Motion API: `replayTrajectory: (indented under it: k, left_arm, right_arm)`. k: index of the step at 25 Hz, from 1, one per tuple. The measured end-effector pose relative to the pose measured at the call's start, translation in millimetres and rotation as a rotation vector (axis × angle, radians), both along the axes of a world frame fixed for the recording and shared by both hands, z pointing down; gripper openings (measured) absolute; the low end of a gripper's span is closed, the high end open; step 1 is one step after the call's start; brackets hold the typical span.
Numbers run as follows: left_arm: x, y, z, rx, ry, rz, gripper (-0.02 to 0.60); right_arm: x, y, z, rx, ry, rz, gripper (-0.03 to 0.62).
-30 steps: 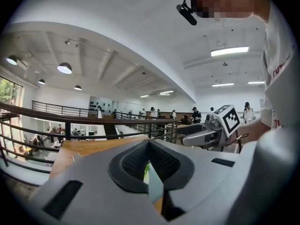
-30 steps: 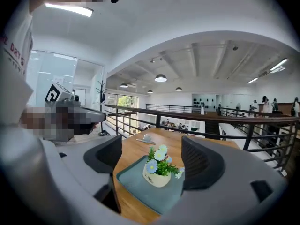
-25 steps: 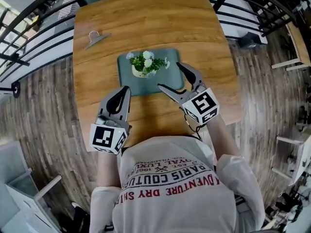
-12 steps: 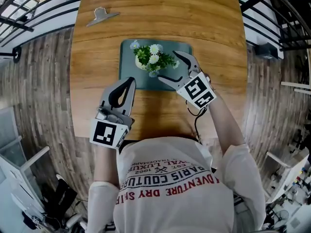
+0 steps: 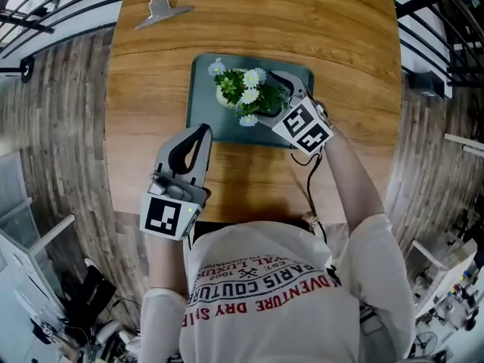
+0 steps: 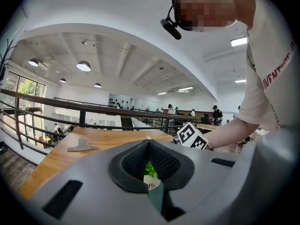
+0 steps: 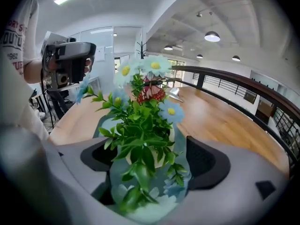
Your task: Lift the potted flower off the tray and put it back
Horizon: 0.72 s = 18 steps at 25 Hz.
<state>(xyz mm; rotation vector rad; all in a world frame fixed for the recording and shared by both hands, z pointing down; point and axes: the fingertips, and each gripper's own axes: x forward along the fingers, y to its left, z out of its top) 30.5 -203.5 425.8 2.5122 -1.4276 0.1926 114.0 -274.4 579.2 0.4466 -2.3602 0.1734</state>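
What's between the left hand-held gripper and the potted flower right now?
Only a bare strip of the dark green rectangular tray, in the head view, separates the left hand-held gripper from the white-potted flower.

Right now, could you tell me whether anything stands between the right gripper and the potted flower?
Nothing visible does. The right gripper has its jaws opening, with the potted flower between them on the tray; the pads do not press on it.
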Motion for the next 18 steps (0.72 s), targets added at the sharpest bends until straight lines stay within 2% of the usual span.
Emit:
replayTrajectory:
  k: [5, 12, 18]
  left_arm:
    - [-4, -20, 4, 0.062, 0.021, -0.018, 0.012]
    - [-9, -26, 23, 0.037, 0.025, -0.044, 0.012]
    - [-10, -26, 27, 0.036, 0.003, -0.029, 0.012]
  right_arm:
    - [-12, -2, 17, -0.031, -0.007, -0.038, 0.445]
    - [-28, -1, 28, -0.07, -0.037, -0.057, 0.457]
    - [-34, -5, 28, -0.034, -0.093, -0.038, 0.46]
